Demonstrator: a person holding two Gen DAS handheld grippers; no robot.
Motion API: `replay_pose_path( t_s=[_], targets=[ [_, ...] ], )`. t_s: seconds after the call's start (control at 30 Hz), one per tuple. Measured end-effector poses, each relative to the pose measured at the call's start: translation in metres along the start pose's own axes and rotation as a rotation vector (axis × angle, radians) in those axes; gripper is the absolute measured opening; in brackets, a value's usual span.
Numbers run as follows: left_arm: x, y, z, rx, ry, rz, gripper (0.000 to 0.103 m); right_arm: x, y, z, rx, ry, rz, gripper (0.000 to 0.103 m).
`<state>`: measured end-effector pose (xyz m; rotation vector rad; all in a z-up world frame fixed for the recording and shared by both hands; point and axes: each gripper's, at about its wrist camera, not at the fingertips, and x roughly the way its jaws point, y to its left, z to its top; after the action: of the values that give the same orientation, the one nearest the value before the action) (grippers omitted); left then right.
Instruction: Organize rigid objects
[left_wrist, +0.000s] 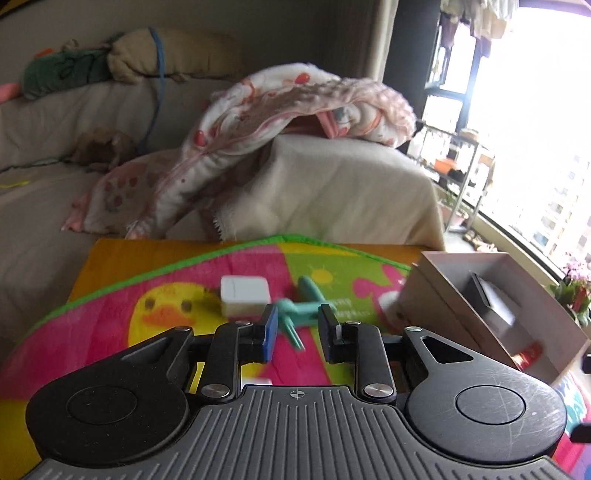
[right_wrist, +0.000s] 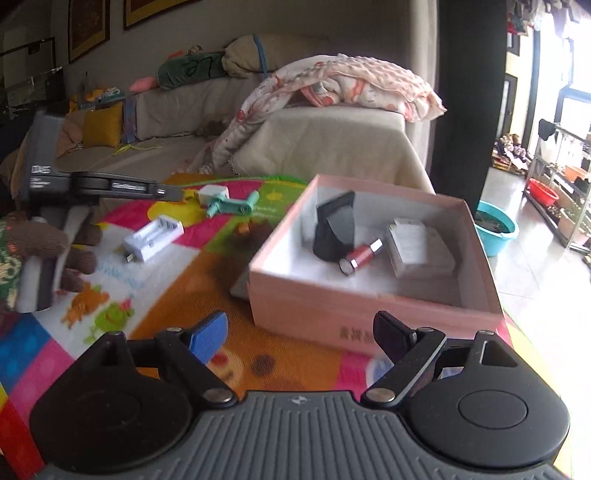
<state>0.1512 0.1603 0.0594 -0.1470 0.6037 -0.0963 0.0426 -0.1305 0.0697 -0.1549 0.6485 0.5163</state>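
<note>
1. Left hand-held gripper (left_wrist: 295, 325) is seen low over the colourful mat (left_wrist: 155, 295), its jaws narrowed but not closed, with a gap between them.
2. A teal plastic toy (left_wrist: 299, 308) is seen lying on the mat just ahead of that gap, its stem reaching in between the fingertips; contact cannot be told.
3. A white plug adapter (left_wrist: 244, 295) is found just beside the toy, to its left.
4. Right hand-held gripper (right_wrist: 301, 334) is held wide apart and empty, near the front wall of the pink box (right_wrist: 332, 295).
5. Inside the box a black stand (right_wrist: 334, 229), a red tube (right_wrist: 360, 256) and a white block (right_wrist: 419, 247) are seen.
6. A white battery charger (right_wrist: 153, 238) is seen on the mat, well apart from the box.
</note>
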Motion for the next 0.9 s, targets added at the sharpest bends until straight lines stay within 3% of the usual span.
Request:
replay_pose_path(
  t_s=[0.17,0.2,0.27,0.37,0.43,0.53,0.7,0.77,0.9],
  targets=[
    [0.053,0.030,0.029,-0.066,0.031,0.011,0.027,0.030,0.040,0.026,-0.147,-0.048,-0.045,0.084],
    [0.062,0.036,0.031,-0.092,0.043,0.004,0.027,0.039,0.047,0.032,-0.163,-0.028,-0.032,0.081],
    [0.081,0.046,0.033,-0.132,0.080,-0.010,0.027,0.063,0.058,0.052,-0.181,0.050,-0.005,0.050],
    [0.099,0.049,0.030,-0.124,0.124,-0.041,0.027,0.108,0.063,0.097,-0.146,0.168,-0.003,0.046],
    [0.104,0.046,0.026,-0.079,0.158,-0.071,0.027,0.143,0.065,0.123,-0.158,0.240,-0.058,0.044],
    [0.098,0.038,0.019,0.011,0.171,-0.144,0.027,0.192,0.065,0.146,-0.218,0.305,-0.156,0.029],
    [0.082,0.028,0.004,0.086,0.199,-0.277,0.027,0.243,0.065,0.144,-0.274,0.453,-0.216,0.022],
    [0.076,0.020,0.000,0.138,0.209,-0.291,0.026,0.251,0.071,0.133,-0.336,0.503,-0.247,0.022],
    [0.064,0.004,-0.006,0.210,0.249,-0.316,0.025,0.241,0.085,0.115,-0.434,0.523,-0.293,0.020]
  ],
)
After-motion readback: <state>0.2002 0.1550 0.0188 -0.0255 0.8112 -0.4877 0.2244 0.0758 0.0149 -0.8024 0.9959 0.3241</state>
